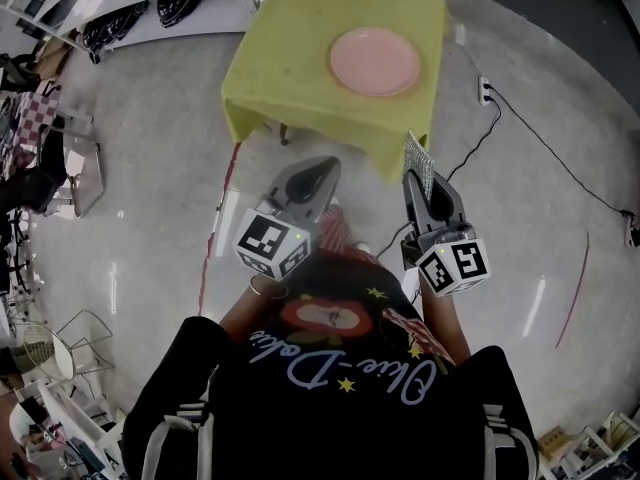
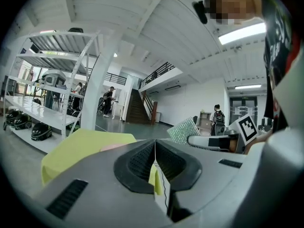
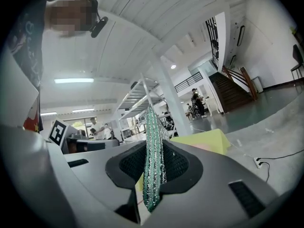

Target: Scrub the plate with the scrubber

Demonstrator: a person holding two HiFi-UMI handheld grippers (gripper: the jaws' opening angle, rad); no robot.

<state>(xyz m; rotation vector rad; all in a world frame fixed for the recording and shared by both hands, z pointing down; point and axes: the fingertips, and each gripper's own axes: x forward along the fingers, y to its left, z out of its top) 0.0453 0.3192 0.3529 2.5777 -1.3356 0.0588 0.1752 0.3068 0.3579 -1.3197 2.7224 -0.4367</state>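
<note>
A pink plate [image 1: 375,60] lies on a small table under a yellow-green cloth [image 1: 290,58], ahead of both grippers. My right gripper [image 1: 418,171] is shut on a green glittery scrubber [image 1: 418,161], which stands on edge between the jaws [image 3: 153,160]. It hangs short of the table's near right corner. My left gripper [image 1: 318,172] is shut with nothing in it, jaws pressed together [image 2: 155,151], just before the table's front edge. In the left gripper view the scrubber [image 2: 184,130] shows at the right, and the cloth [image 2: 80,146] lies ahead.
A black cable [image 1: 545,138] runs across the grey floor to a socket strip [image 1: 486,90] right of the table. White shelving [image 2: 52,94] with dark helmets stands at the left. Wire chairs [image 1: 70,343] sit at the floor's left. People stand in the hall's background.
</note>
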